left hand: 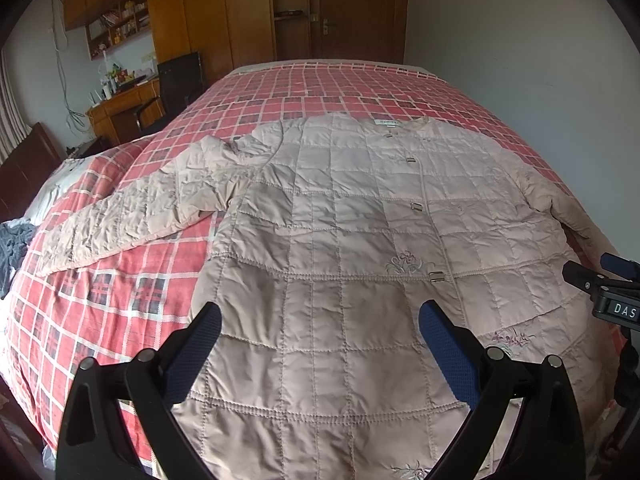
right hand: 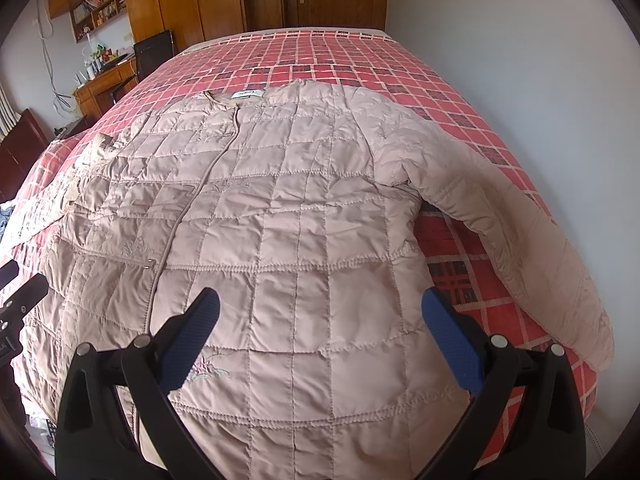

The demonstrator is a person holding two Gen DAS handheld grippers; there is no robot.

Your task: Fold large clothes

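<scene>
1. The left hand-held gripper (left hand: pixel 320 322) hangs over the lower front of the jacket, its blue-padded fingers (left hand: pixel 198 344) spread wide with nothing between them.
2. The right hand-held gripper (right hand: pixel 320 312) is likewise released, its jaws apart above the jacket's right half, empty.
3. At the right edge of the left wrist view the other gripper's black frame shows, near the jacket's hem side.
4. The quilted jacket (left hand: pixel 340 216) lies face up and flat on the bed (left hand: pixel 320 84), buttoned shut, collar pointing away from the cameras. It is pale pink-beige, stitched in squares, with metal clasps (left hand: pixel 418 207) down the front and small embroidered flowers (left hand: pixel 404 262) beside them.
5. Its left sleeve (left hand: pixel 132 216) stretches out crumpled over the red plaid bedspread; its right sleeve (right hand: pixel 520 232) runs out toward the bed's edge by the white wall (right hand: pixel 540 40).
6. Grey cloth (left hand: pixel 14 240) is bunched at the bed's left side.
7. Farther off stand a wooden desk (left hand: pixel 120 108) with clutter, a black chair (left hand: pixel 176 80), bookshelves (left hand: pixel 116 24), wooden wardrobes (left hand: pixel 208 8) and a door (left hand: pixel 352 8).
</scene>
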